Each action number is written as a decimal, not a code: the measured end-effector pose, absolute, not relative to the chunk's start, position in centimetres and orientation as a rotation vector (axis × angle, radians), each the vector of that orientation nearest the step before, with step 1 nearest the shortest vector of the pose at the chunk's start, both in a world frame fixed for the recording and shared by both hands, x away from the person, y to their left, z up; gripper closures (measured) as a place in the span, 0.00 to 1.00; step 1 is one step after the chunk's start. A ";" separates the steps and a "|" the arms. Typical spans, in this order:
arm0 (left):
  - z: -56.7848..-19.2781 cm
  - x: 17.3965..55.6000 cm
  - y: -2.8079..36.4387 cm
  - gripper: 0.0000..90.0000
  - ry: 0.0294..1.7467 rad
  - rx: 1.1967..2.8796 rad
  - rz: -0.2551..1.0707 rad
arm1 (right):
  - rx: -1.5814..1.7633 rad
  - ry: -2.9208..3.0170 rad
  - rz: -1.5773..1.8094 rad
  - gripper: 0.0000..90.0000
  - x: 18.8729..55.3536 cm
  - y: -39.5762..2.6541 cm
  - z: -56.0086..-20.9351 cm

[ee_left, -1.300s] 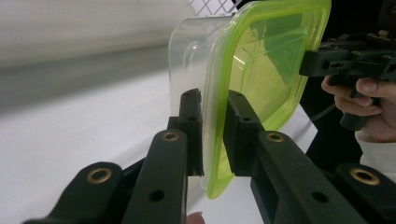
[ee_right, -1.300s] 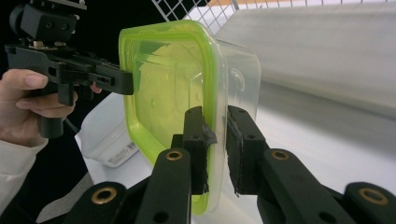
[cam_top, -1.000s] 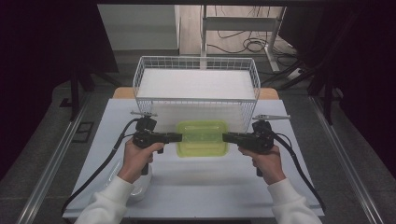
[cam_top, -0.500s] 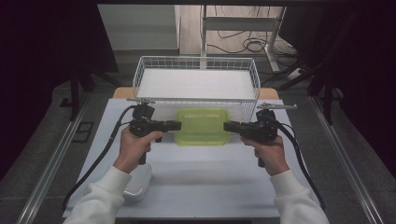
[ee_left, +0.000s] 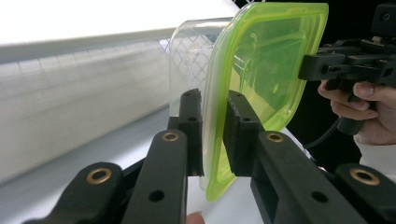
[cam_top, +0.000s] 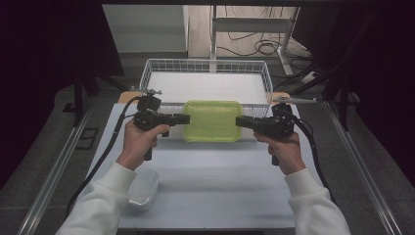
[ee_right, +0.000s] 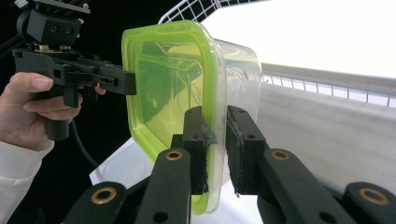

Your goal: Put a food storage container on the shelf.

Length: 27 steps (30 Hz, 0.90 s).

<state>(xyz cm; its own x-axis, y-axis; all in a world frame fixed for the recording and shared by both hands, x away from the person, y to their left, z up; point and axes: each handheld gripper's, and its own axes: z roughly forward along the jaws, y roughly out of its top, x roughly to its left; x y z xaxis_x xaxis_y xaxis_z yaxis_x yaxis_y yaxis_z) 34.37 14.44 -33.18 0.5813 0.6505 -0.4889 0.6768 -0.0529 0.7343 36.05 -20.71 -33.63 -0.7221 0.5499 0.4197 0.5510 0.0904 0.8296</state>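
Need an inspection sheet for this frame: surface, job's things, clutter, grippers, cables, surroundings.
Surface: pale table top, mostly bare in front of the person.
Job's things: clear container with green lid, carried between both grippers just in front of the wire basket; basket lined white.
Clutter: clear lidless tub at the table's near left, beside the left sleeve.
Grippers: left gripper clamped on one end of the lid's rim; right gripper clamped on the opposite end.
Cables: one black cable trails from the left gripper, another from the right; more cables on the floor behind the basket.
Surroundings: dark room, metal rails along both table sides, table legs beyond.
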 end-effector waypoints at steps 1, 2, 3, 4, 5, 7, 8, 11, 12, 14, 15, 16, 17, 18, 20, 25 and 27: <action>-33.1 34.5 14.5 0.88 1.096 1.744 -0.031 | -1.172 -2.314 -1.768 0.87 36.2 -20.7 -33.4; -32.9 34.8 14.5 0.88 1.092 1.739 -0.035 | -1.169 -2.314 -1.771 0.87 36.3 -20.7 -33.3; -32.9 34.9 14.5 0.88 1.092 1.736 -0.037 | -1.165 -2.312 -1.777 0.87 36.5 -20.8 -33.1; -32.8 35.1 14.5 0.88 1.090 1.737 -0.037 | -1.168 -2.310 -1.779 0.87 36.6 -20.8 -33.0; -32.7 35.3 14.5 0.87 1.089 1.741 -0.038 | -1.169 -2.314 -1.780 0.87 36.7 -20.8 -32.9; -32.4 35.7 14.5 0.88 1.089 1.743 -0.040 | -1.178 -2.310 -1.777 0.87 36.9 -20.8 -32.7; -32.3 35.8 14.5 0.88 1.088 1.748 -0.038 | -1.179 -2.309 -1.779 0.87 37.1 -20.8 -32.6; -31.8 36.1 14.4 0.88 1.083 1.751 -0.030 | -1.180 -2.296 -1.787 0.87 37.4 -20.9 -32.3; -31.6 36.3 14.4 0.88 1.085 1.753 -0.023 | -1.180 -2.297 -1.788 0.87 37.4 -20.9 -32.3; -31.3 36.4 14.4 0.88 1.088 1.756 -0.021 | -1.185 -2.294 -1.794 0.87 37.6 -20.8 -32.1; -31.1 36.5 14.4 0.88 1.090 1.759 -0.020 | -1.185 -2.290 -1.799 0.87 37.7 -20.8 -32.1; -31.0 36.6 14.4 0.88 1.088 1.758 -0.018 | -1.189 -2.287 -1.794 0.87 37.8 -20.8 -32.0; -30.9 36.7 14.4 0.88 1.089 1.759 -0.018 | -1.189 -2.286 -1.796 0.87 37.9 -20.8 -31.9; -30.9 36.8 14.4 0.88 1.089 1.759 -0.017 | -1.189 -2.286 -1.795 0.87 37.9 -20.7 -31.8; -30.8 37.0 14.5 0.88 1.088 1.755 -0.016 | -1.190 -2.293 -1.798 0.87 38.1 -20.7 -31.6; -30.5 37.8 14.7 0.88 1.090 1.751 -0.014 | -1.197 -2.290 -1.797 0.87 38.8 -20.5 -31.2; -30.4 38.2 14.8 0.88 1.093 1.747 -0.014 | -1.197 -2.289 -1.798 0.87 39.1 -20.4 -31.1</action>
<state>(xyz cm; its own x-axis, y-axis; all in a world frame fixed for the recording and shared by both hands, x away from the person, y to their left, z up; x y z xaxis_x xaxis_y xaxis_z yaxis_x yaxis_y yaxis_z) 38.19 14.77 -30.41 0.5864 0.6552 -0.4763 0.6670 -0.0569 0.7429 39.14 -20.38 -31.11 -0.7108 0.5561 0.4307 0.5501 0.0578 0.8331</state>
